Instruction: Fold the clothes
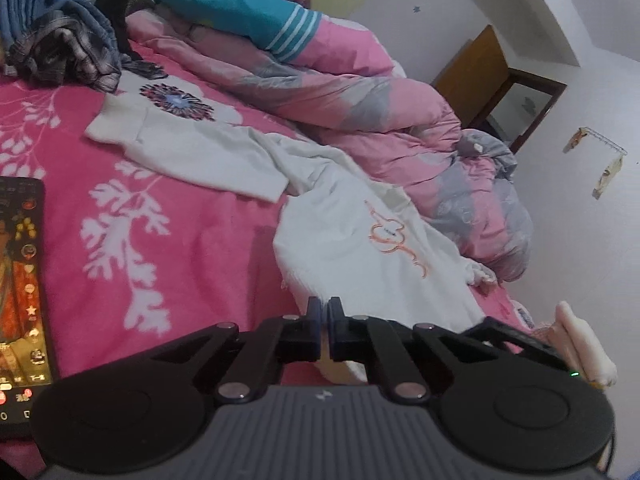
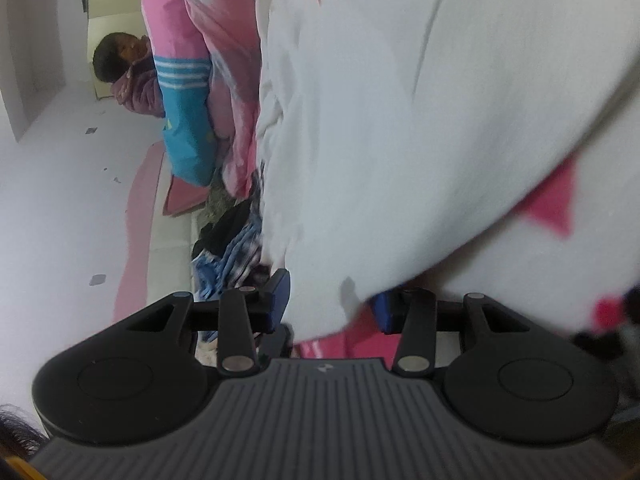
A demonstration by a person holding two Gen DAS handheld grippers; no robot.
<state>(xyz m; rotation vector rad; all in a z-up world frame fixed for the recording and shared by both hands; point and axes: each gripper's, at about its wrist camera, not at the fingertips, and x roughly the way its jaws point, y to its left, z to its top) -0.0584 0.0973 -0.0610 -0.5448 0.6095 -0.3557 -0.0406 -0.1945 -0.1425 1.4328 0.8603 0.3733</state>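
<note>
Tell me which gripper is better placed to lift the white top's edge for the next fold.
Right, probably. The right gripper has jaws apart with the white top already between them; the left gripper is shut by its hem.

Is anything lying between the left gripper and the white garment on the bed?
Nothing visible does. The left gripper, shut, sits right at the near hem of the white garment. The phone lies off to the side on the pink bedspread, and the clothes pile sits beyond the garment.
</note>
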